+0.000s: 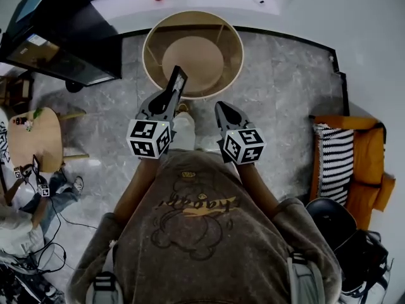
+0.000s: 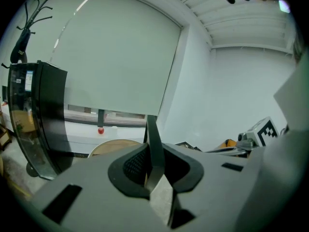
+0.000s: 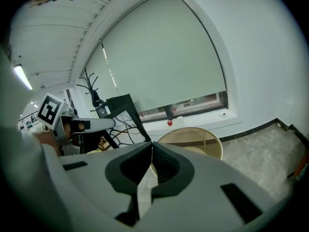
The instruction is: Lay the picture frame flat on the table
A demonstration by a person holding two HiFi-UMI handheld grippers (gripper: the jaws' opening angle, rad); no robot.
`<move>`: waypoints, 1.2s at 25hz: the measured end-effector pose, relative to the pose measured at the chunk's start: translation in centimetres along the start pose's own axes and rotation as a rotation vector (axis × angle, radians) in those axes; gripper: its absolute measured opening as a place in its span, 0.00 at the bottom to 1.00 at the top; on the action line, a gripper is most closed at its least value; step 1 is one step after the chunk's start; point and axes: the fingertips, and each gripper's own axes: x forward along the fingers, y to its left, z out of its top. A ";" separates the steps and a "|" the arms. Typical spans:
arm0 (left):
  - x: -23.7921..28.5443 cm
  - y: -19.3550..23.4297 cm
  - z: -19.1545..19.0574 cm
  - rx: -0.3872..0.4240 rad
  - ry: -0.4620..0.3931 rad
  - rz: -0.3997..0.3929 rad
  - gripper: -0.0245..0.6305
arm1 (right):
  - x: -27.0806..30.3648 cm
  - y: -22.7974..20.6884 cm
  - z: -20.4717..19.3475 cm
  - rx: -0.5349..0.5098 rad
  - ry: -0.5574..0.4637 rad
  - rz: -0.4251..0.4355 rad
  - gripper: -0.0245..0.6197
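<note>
The picture frame (image 1: pixel 178 80) is a thin dark slab, and my left gripper (image 1: pixel 169 100) is shut on its lower edge. It stands upright over the near rim of the round light-wood table (image 1: pixel 235 37). In the left gripper view the frame (image 2: pixel 152 134) rises edge-on out of my left gripper (image 2: pixel 154 164), with the table (image 2: pixel 113 146) behind it. My right gripper (image 1: pixel 223 107) hangs beside the left one, in front of the table, shut with nothing in it. Its tips meet in the right gripper view (image 3: pixel 151 145), where the table (image 3: pixel 203 135) lies ahead.
A black cabinet (image 1: pixel 63 37) stands at the back left. An orange seat with a striped cushion (image 1: pixel 354 163) is at the right, with a black bag (image 1: pixel 354 246) below it. A small wooden table (image 1: pixel 35 138), cables (image 1: pixel 44 246) and another person (image 1: pixel 25 195) are on the left.
</note>
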 end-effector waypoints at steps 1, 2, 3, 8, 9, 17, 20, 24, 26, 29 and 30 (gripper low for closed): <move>0.7 0.3 0.3 -0.004 0.003 -0.005 0.14 | 0.5 -0.3 0.3 0.000 0.006 -0.002 0.07; 1.4 0.6 0.6 -0.005 0.005 -0.011 0.14 | 1.1 -0.7 0.6 0.001 0.011 -0.005 0.07; 2.1 0.8 1.0 -0.006 0.008 -0.016 0.14 | 1.7 -1.0 1.0 0.001 0.016 -0.008 0.07; 5.2 3.1 3.2 -0.006 0.026 -0.038 0.14 | 4.9 -2.3 3.5 0.009 0.028 -0.028 0.07; 5.9 3.8 3.7 -0.005 0.031 -0.040 0.14 | 5.7 -2.6 4.2 0.011 0.028 -0.032 0.07; 11.8 6.9 6.9 0.013 0.070 -0.086 0.14 | 10.6 -5.1 8.4 0.024 0.023 -0.061 0.07; 13.2 8.2 7.7 0.019 0.079 -0.115 0.14 | 12.3 -4.9 9.5 0.031 0.009 -0.072 0.07; 13.2 10.1 8.8 0.035 0.076 -0.157 0.14 | 13.9 -3.2 10.5 0.030 -0.011 -0.088 0.07; 14.1 10.7 9.3 0.044 0.078 -0.167 0.14 | 14.8 -3.5 11.0 0.030 -0.008 -0.097 0.07; 15.6 11.2 9.9 0.047 0.077 -0.169 0.14 | 15.9 -4.5 11.6 0.031 -0.004 -0.103 0.07; 16.0 11.3 10.1 0.044 0.076 -0.170 0.14 | 16.1 -4.7 11.9 0.031 -0.003 -0.104 0.07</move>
